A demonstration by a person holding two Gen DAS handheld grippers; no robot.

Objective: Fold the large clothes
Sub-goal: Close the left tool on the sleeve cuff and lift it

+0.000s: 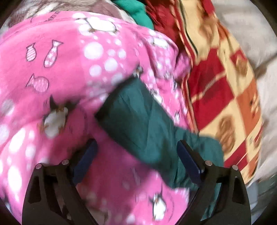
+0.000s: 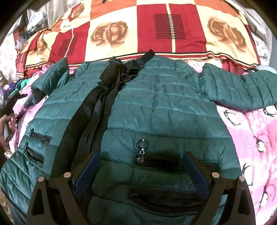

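Observation:
A teal quilted jacket lies spread front-up on a pink penguin blanket. A black zipper strip runs down its left half, and one sleeve stretches out to the right. My right gripper hovers open over the jacket's lower front, near a ring zipper pull, with nothing pinched. In the blurred left wrist view, the other teal sleeve lies diagonally across the pink blanket. My left gripper is open above it, and the sleeve passes close to the right finger.
A red, cream and orange patchwork blanket with roses lies beyond the collar, also visible in the left wrist view as the patchwork blanket. Bright green and red cloth is piled at the top. A hand shows at the left edge.

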